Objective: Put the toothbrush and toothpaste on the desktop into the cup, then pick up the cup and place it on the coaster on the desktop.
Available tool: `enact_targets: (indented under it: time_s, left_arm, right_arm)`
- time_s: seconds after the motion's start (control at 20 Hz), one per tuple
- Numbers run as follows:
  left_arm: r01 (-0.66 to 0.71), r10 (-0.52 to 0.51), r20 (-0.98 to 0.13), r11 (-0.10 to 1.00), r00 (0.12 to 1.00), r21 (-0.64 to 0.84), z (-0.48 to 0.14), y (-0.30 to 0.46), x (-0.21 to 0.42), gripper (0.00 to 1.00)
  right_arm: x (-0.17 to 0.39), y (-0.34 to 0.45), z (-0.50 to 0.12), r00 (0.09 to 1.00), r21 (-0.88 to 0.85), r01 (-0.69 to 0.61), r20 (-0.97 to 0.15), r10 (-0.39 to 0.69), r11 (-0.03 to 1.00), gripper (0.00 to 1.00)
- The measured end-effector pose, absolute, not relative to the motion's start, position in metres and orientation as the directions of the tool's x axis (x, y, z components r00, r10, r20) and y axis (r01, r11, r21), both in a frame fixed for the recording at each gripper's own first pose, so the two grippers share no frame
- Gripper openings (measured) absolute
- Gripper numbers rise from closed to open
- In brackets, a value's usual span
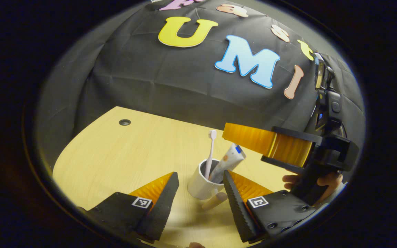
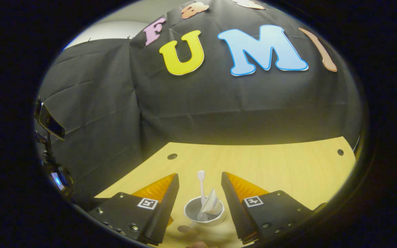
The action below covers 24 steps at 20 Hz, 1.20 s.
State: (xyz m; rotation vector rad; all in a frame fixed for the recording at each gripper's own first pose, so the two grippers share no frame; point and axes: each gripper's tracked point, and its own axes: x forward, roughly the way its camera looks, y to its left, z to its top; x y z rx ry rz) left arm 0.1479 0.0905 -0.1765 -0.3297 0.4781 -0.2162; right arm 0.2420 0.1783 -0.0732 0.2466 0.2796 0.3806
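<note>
Looking along your left gripper (image 1: 200,181), you have its fingers spread apart with the white cup (image 1: 203,184) standing on the wooden desktop (image 1: 115,155) between them, neither finger clearly touching it. A toothbrush (image 1: 211,148) stands upright in the cup, head up, and the toothpaste (image 1: 227,162) tube leans out to its right. Beyond, your right gripper hangs above the cup, a hand (image 1: 322,181) on its handle. From your right gripper (image 2: 200,193), released and wide, you look down into the cup (image 2: 204,212), where the brush (image 2: 201,186) and tube (image 2: 212,203) rest inside.
</note>
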Motion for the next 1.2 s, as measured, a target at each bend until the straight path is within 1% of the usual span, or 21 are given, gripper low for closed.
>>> enact_targets:
  time_s: [0.2,0.25,0.4,0.5,0.55,0.65,0.7,0.8,0.85,0.9,0.95,1.0,1.1,1.15,1.2]
  left_arm:
    - [0.124,-0.289,-0.443,0.923,0.848,-0.365,-0.183,0.079,0.145,0.83]
    - [0.12,-0.289,-0.453,0.923,0.843,-0.366,-0.185,0.075,0.144,0.89]
    - [0.113,-0.283,-0.481,0.929,0.83,-0.352,-0.19,0.066,0.144,0.89]
    - [0.112,-0.281,-0.502,0.933,0.818,-0.341,-0.194,0.061,0.146,0.86]
    - [0.114,-0.285,-0.513,0.934,0.81,-0.339,-0.196,0.058,0.147,0.86]
    - [0.118,-0.294,-0.552,0.936,0.781,-0.331,-0.206,0.049,0.15,0.89]
    - [0.12,-0.299,-0.574,0.937,0.762,-0.328,-0.212,0.045,0.151,0.86]
    - [0.123,-0.307,-0.618,0.938,0.723,-0.323,-0.222,0.039,0.151,0.86]
    - [0.122,-0.306,-0.641,0.941,0.704,-0.316,-0.227,0.036,0.153,0.83]
    - [0.115,-0.298,-0.665,0.945,0.685,-0.305,-0.233,0.034,0.154,0.89]
    - [0.11,-0.294,-0.684,0.947,0.668,-0.301,-0.238,0.032,0.157,0.83]
    - [0.102,-0.291,-0.705,0.949,0.647,-0.298,-0.243,0.031,0.159,0.86]
    - [0.087,-0.281,-0.748,0.954,0.601,-0.288,-0.255,0.03,0.163,0.86]
    - [0.084,-0.279,-0.767,0.955,0.578,-0.284,-0.26,0.031,0.164,0.89]
    - [0.08,-0.275,-0.782,0.957,0.56,-0.279,-0.265,0.031,0.166,0.89]
  right_arm:
    - [0.231,0.162,-0.061,0.905,0.273,-0.305,-0.215,0.367,0.912,0.75]
    - [0.226,0.156,-0.06,0.91,0.264,-0.294,-0.217,0.353,0.919,0.75]
    - [0.217,0.137,-0.055,0.923,0.236,-0.262,-0.223,0.314,0.936,0.75]
    - [0.212,0.127,-0.053,0.928,0.231,-0.243,-0.228,0.296,0.942,0.75]
    - [0.208,0.122,-0.051,0.931,0.228,-0.235,-0.228,0.286,0.945,0.75]
    - [0.206,0.108,-0.049,0.939,0.218,-0.208,-0.229,0.258,0.953,0.75]
    - [0.204,0.102,-0.049,0.94,0.218,-0.199,-0.232,0.249,0.955,0.75]
    - [0.201,0.088,-0.05,0.943,0.226,-0.172,-0.244,0.227,0.959,0.75]
    - [0.2,0.082,-0.052,0.944,0.234,-0.16,-0.249,0.218,0.959,0.75]
    - [0.199,0.075,-0.055,0.943,0.241,-0.147,-0.257,0.209,0.959,0.75]
    - [0.197,0.069,-0.057,0.944,0.246,-0.134,-0.265,0.199,0.96,0.75]
    - [0.197,0.061,-0.06,0.944,0.244,-0.119,-0.273,0.186,0.962,0.75]
    - [0.195,0.046,-0.068,0.942,0.23,-0.097,-0.294,0.164,0.968,0.75]
    - [0.194,0.039,-0.074,0.94,0.217,-0.086,-0.306,0.151,0.972,0.75]
    - [0.192,0.032,-0.078,0.938,0.205,-0.075,-0.317,0.139,0.976,0.75]
